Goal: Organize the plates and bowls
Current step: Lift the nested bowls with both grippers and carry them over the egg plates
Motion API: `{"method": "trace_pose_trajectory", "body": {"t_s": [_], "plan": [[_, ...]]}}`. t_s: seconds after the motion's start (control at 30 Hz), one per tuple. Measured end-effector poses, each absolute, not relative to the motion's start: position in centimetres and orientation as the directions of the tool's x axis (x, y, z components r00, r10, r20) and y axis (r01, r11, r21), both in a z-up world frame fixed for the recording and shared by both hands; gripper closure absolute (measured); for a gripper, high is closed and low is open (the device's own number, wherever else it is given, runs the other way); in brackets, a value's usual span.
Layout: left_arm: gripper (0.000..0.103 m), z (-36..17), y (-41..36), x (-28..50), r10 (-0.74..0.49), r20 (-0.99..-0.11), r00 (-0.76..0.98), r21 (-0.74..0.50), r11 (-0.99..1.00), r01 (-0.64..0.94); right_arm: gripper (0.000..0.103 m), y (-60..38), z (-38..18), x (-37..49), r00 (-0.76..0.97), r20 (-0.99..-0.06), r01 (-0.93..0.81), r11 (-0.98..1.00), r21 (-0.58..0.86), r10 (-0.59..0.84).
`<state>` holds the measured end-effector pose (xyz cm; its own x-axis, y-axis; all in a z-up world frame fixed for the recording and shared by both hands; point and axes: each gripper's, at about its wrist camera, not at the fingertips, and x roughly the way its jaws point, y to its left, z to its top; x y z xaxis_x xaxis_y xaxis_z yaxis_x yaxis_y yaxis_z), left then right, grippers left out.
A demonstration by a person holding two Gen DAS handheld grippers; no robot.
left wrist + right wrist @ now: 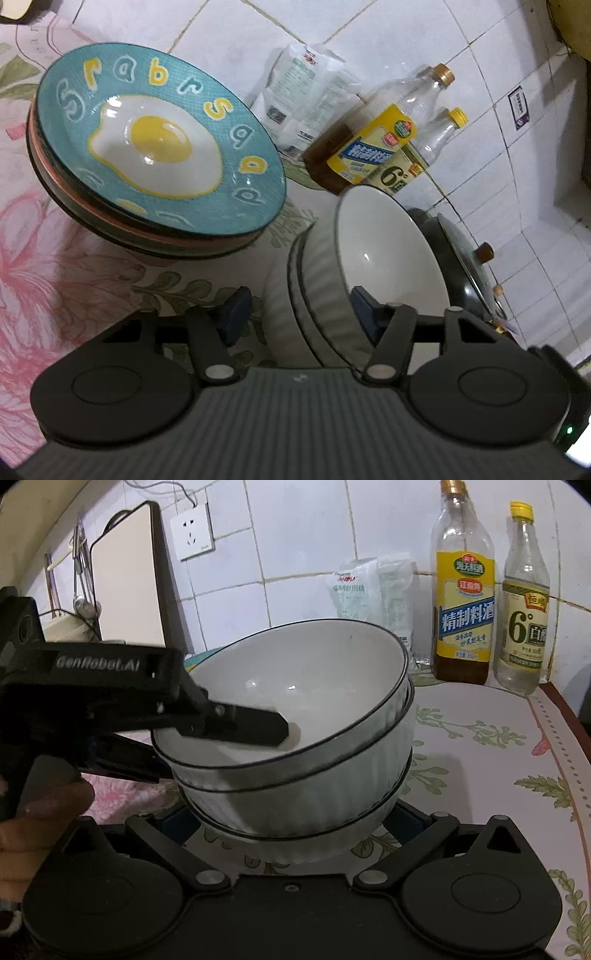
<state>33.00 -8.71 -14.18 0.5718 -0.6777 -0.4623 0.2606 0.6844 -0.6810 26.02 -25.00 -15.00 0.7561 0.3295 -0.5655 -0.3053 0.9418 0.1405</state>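
A stack of white ribbed bowls (321, 295) (314, 797) with dark rims stands on the flowered tablecloth. My left gripper (300, 310) straddles the top bowl's wall: one finger (243, 727) lies inside the bowl, the other outside below the rim. A strip of cloth shows between the outer pad (236, 314) and the bowls, so it is open. My right gripper (291, 816) has its fingers spread wide at both sides of the lowest bowl, with the tips hidden behind it. A stack of plates (159, 147), topped by a teal fried-egg plate, sits left of the bowls.
Two bottles (373, 147) (463, 620) and plastic bags (306, 96) (365, 590) stand by the tiled wall. A dark lidded pan (458, 251) lies right of the bowls. A cutting board (125, 579) leans at the back left. A hand (37, 819) holds the left gripper.
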Motion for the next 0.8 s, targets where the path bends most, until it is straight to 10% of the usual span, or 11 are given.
{"method": "trace_pose_trajectory", "body": {"t_s": [0.8], "plan": [[0.049,-11.9,-9.1,28.7,-0.642,-0.469,0.607,-0.606,0.733,0.307,0.0,-24.9,-14.0,22.8,0.768,-0.524,-0.336,0.929,0.158,0.367]]}}
